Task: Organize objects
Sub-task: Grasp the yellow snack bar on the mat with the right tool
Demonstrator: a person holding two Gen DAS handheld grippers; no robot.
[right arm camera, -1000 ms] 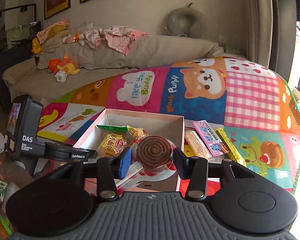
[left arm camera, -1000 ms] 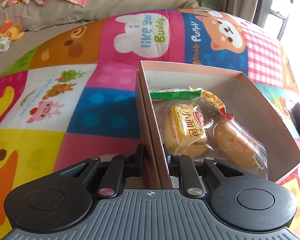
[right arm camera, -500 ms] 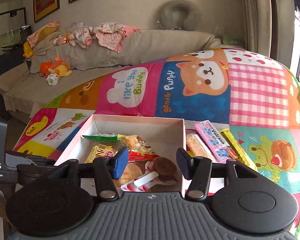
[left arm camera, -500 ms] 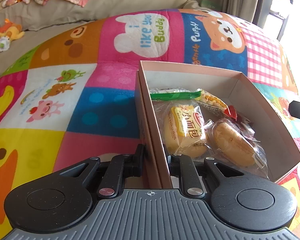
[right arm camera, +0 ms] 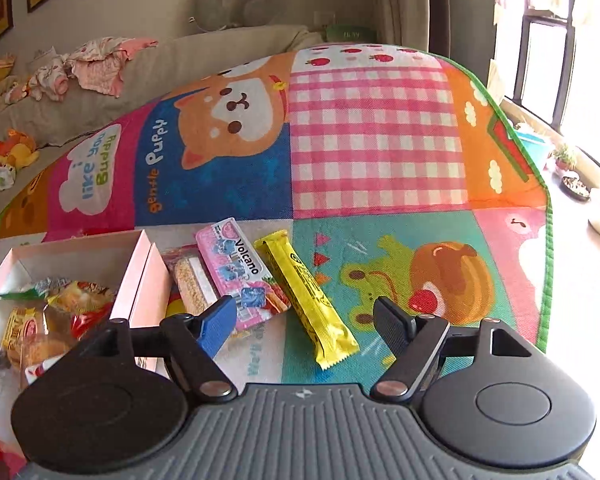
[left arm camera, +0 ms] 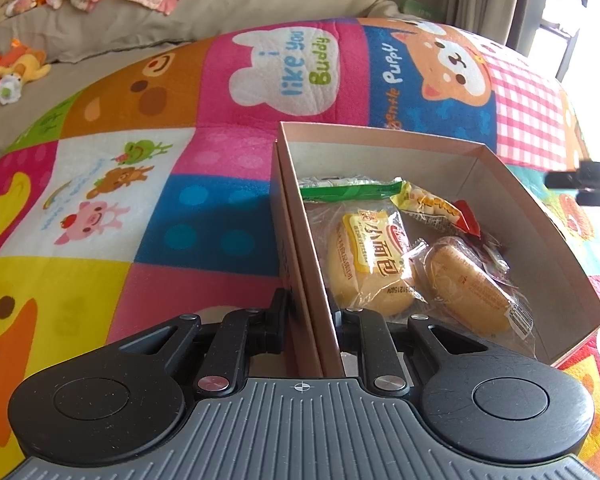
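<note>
Left hand-held gripper [left arm camera: 312, 320]: bottom centre of the left wrist view; jaws drawn narrow and clamped on the near wall of the pink cardboard box [left arm camera: 496, 168], one finger outside, one inside.
Right hand-held gripper [right arm camera: 305, 322]: bottom centre of the right wrist view; jaws have just been opening and stand wide, nothing between the pads; it hangs over the play mat [right arm camera: 380, 140], above the loose packets.
Done so far: the box already holds two wrapped small breads [left arm camera: 370, 264], a green-edged packet [left arm camera: 352, 190], a yellow snack packet [left arm camera: 428, 202] and a red-and-white wrapper [left arm camera: 484, 248] partly tucked behind the right-hand bread.
Left to do, as judged: three items lie on the mat outside the box, lower centre of the right wrist view: the yellow bar [right arm camera: 308, 300] nearest, the pink Volcano packet [right arm camera: 240, 272] beside it, the cereal bar [right arm camera: 190, 284] just beside the box wall.
Progress estimate: past halfway; the yellow bar lies closest to the open jaws and appears the likely next pick.
Left wrist view only: box interior in full, and the clamp on its wall.
Right wrist view only: the three loose packets and the mat's green edge at far right.
Both views, far: a beige sofa [left arm camera: 220, 8] with clothes and a soft toy.
</note>
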